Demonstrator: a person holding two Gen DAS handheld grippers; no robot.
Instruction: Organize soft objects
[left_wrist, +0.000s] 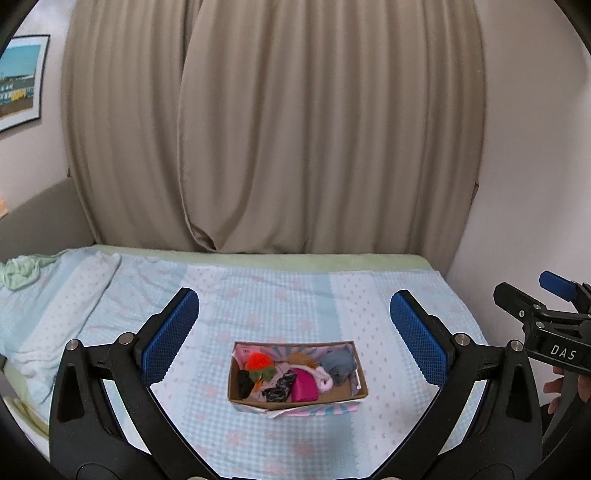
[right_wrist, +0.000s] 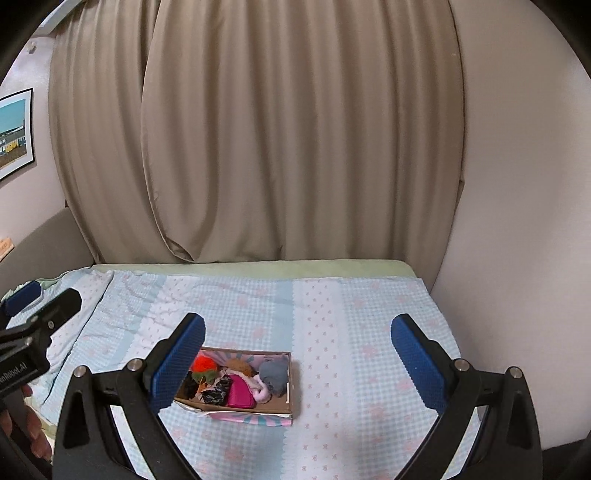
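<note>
A small cardboard box sits on the bed, filled with soft items: an orange pompom, a grey cloth bundle, a magenta pouch, a pale pink scrunchie, a dark patterned piece and a brown item. My left gripper hangs open above and in front of the box, nothing between its fingers. My right gripper is open too, with the box low under its left finger.
The bed carries a light blue patterned sheet, rumpled at the left. Beige curtains hang behind it. A white wall closes the right side. A framed picture is on the left wall. A hand holds the right gripper.
</note>
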